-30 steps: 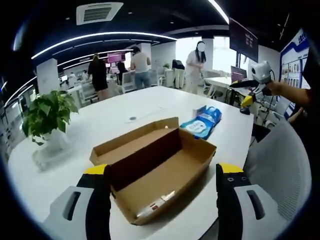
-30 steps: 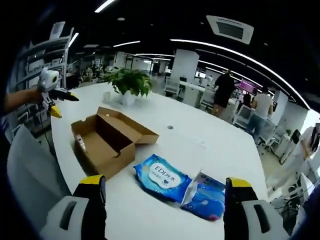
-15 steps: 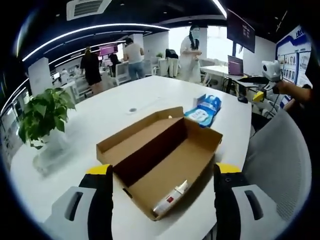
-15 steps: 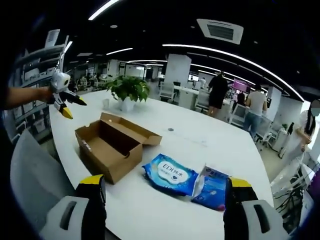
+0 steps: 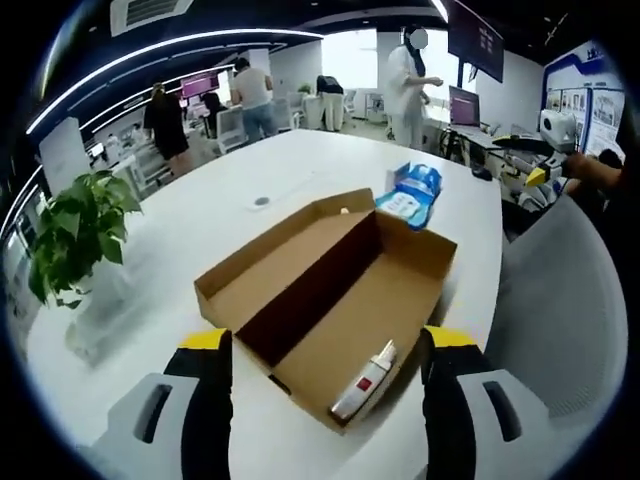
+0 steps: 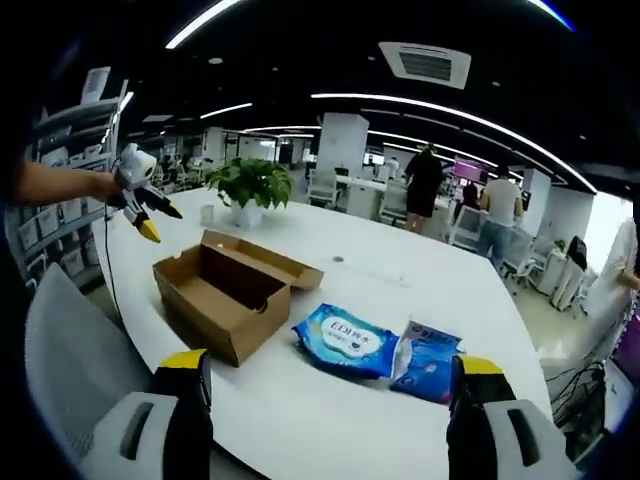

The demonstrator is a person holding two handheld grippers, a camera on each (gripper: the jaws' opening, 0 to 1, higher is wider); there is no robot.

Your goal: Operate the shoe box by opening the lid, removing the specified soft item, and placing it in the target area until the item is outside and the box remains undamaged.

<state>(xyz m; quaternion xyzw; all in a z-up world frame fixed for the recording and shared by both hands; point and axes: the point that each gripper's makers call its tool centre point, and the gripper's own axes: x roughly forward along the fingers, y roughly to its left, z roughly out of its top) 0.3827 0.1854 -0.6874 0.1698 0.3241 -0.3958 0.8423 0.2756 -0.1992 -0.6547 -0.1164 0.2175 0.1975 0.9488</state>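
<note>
- Shoe box [image 5: 330,290]: brown corrugated card, long and shallow, lid already folded back flat beside the tray. It sits near the tabletop [image 5: 200,230] edge closest to the person. No tear or crush is visible on walls or hinge.
- Box contents: one small white bottle-like item with a red label [image 5: 362,382], lying against the near end wall. Nothing else can be seen inside.
- Soft items: blue wipes pack [image 6: 345,342] with white printed label, lying flat on the tabletop just beside the box's far end; a second blue pack [image 6: 428,360], partly upright and crumpled, touches or nearly touches the first. Both are outside the box, toward the tabletop's far edge in the left gripper view.
- Left claw [image 5: 320,400]: released, jaws spread wide, hanging over the near end of the box, holding nothing.
- Right claw [image 6: 325,410]: released, jaws wide apart, held off the tabletop edge facing the packs, grasping nothing.
- Potted plant [image 6: 252,185]: stands at a far corner, well apart from the box.
- Risks, as judged: the task looks nearly or wholly complete; a further reach into the tray could catch the thin near wall and bend it. A low claw pass might drag the light box off the near edge. Nudging the packs could slide them toward the tabletop's edge.
</note>
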